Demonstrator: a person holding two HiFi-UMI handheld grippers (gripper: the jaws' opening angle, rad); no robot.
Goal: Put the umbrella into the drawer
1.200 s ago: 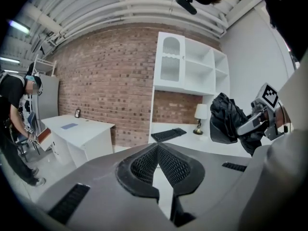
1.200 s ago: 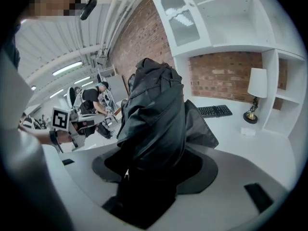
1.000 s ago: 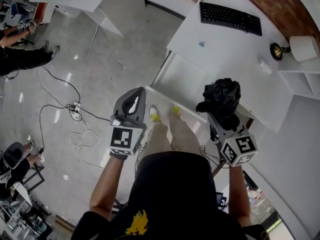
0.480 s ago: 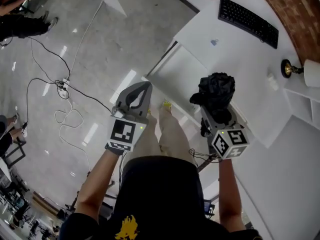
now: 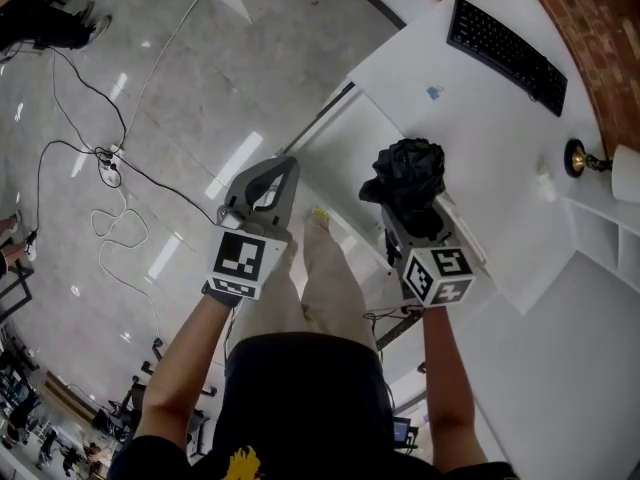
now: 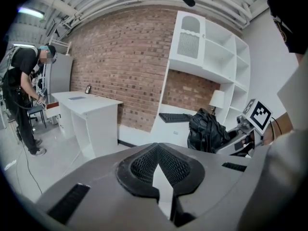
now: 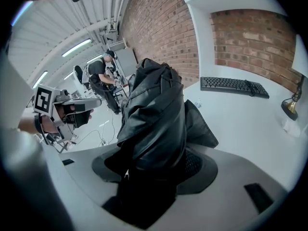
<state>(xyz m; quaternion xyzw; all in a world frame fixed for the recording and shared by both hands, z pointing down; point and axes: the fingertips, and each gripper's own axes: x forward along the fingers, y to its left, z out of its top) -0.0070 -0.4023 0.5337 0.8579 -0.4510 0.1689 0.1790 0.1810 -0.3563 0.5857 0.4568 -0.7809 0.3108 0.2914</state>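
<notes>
The folded black umbrella [image 5: 405, 168] stands bunched between the jaws of my right gripper [image 5: 412, 216], which is shut on it. It fills the right gripper view as a crumpled black bundle [image 7: 154, 114] over the white desk [image 5: 470, 138]. My left gripper [image 5: 289, 165] hangs over the floor to the left of the umbrella, shut, with nothing between its pads [image 6: 144, 165]. From the left gripper view the umbrella [image 6: 207, 129] shows at the right. A white box-like panel [image 5: 345, 153] lies below the desk's near edge; I cannot tell whether it is the drawer.
A black keyboard [image 5: 505, 53] and a brass lamp base [image 5: 578, 158] sit on the desk. Cables and a power strip [image 5: 105, 158] lie on the shiny floor at the left. The person's legs and yellow shoes [image 5: 320, 216] are below the grippers. White shelves [image 6: 207, 57] stand against the brick wall.
Both grippers have come down and drifted left in the head view. The umbrella stays in the right gripper. The left gripper's jaws look the same.
</notes>
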